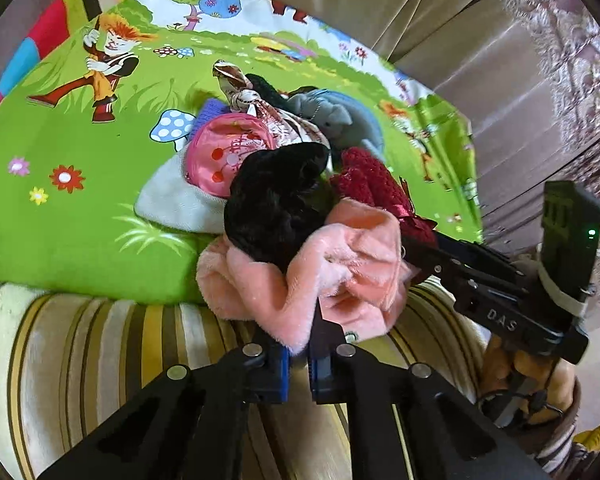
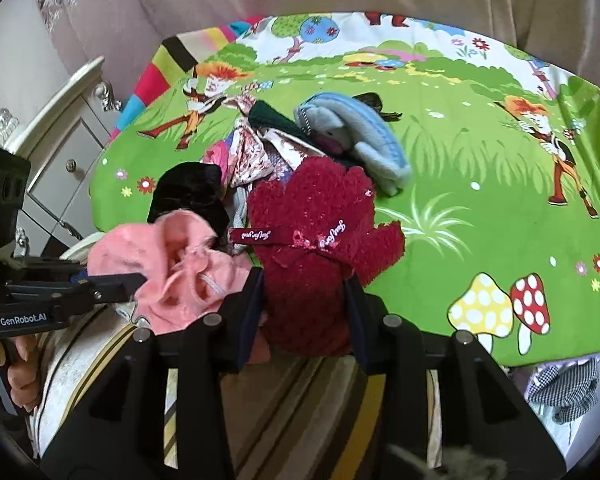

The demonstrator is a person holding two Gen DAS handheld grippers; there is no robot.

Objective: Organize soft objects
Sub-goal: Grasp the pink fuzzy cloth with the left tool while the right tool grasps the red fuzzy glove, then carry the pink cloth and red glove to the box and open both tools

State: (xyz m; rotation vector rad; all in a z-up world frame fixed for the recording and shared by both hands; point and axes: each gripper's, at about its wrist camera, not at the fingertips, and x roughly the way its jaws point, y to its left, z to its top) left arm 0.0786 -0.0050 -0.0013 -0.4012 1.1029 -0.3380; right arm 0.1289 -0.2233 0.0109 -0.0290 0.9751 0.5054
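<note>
Pink plush cloth (image 1: 332,276) is pinched in the left gripper (image 1: 298,354) jaws at the bed's (image 1: 80,216) near edge, while the right gripper (image 2: 304,300) jaws clamp a red glove (image 2: 320,232).

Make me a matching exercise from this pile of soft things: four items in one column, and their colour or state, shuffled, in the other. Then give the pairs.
Items
1. fuzzy glove
2. plush fabric piece
3. elephant toy
4. velvety item

States
A. black, lying on top of the pink plush
B. dark red, between the right gripper fingers
C. pink, pinched by the left gripper
D. grey, resting on a blue cloth at the far side of the pile

Pairs: 1-B, 2-C, 3-D, 4-A
</note>
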